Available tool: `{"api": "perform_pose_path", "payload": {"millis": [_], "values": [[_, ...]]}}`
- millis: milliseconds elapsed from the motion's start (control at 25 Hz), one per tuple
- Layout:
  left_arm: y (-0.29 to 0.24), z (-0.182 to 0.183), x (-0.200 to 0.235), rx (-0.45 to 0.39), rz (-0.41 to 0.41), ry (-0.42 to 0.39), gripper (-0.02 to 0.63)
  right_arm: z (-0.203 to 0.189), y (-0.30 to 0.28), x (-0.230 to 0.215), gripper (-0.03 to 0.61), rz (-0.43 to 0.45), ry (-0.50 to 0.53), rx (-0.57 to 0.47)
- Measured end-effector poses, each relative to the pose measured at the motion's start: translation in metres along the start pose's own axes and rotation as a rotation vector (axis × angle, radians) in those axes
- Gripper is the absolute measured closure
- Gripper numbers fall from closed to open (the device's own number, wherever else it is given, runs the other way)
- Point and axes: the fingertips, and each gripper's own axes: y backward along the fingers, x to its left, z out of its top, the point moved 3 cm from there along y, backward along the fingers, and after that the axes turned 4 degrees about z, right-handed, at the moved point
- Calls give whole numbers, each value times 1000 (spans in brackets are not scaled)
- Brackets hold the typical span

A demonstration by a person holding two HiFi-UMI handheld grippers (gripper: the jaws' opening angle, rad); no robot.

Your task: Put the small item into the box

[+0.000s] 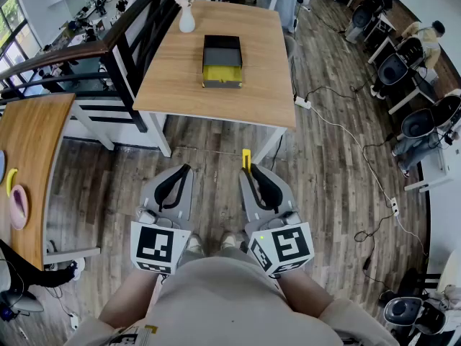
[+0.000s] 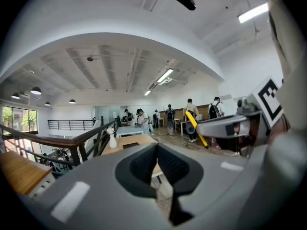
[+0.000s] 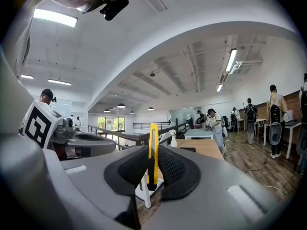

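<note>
A wood-plank floor (image 1: 338, 193) fills most of the head view, and a person stands on it holding both grippers close to the body, well short of the wooden table (image 1: 173, 85) ahead. On that table a black box (image 1: 221, 62) sits about midway between the left and right edges, its yellow inside showing at the end nearer the person. A white vase (image 1: 186, 16) stands by the far left corner, well apart from the box.

The right gripper (image 1: 252, 170) has its jaws closed on the small yellow item (image 3: 153, 152), a slim strip with a dark piece along its middle. It stands upright between the two ribbed black pads (image 3: 172, 166) and juts out past the jaw tips, pinched from both sides. The item is thus off the table, in front of its near edge and far from the box.

The left gripper (image 1: 186, 170), just beside the right one, has its jaws brought together so that the pad tips meet, with nothing between them.
</note>
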Motion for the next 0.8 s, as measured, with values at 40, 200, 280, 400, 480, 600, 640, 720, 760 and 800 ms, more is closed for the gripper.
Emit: {"api": "perform_pose_path", "payload": {"millis": [40,200,280,400,480,600,640,720,760,800], "values": [[0,0,0,2,-2,3,611,-1,0,0,517,-1,-4,3],[-3,3,-1,0,-5,1,611,-3,0,-3,517,-10,-19,-1],[-3,4,-1,-3,-4,-5,611,-3,-1,-4,518,-13,-26,-2],[-5,4,-3,6,-10,17,611,-3,-2,-7,517,-11,-19,3],[-9,4,-3,5,-14,21,611,-3,-4,-10,517,-11,-14,5],[-14,3,-6,9,-13,21,611,-5,-4,-15,517,-7,-20,6],[-15,3,-8,10,-13,22,611,-6,-4,-16,517,-5,-22,7],[-19,3,-12,11,-14,19,611,-8,-3,-21,517,-5,-20,11],[-22,4,-15,12,-15,19,611,-8,-1,-25,517,-6,-18,13],[-24,4,-18,14,-15,22,611,-9,-1,-28,517,-7,-16,16]]}}
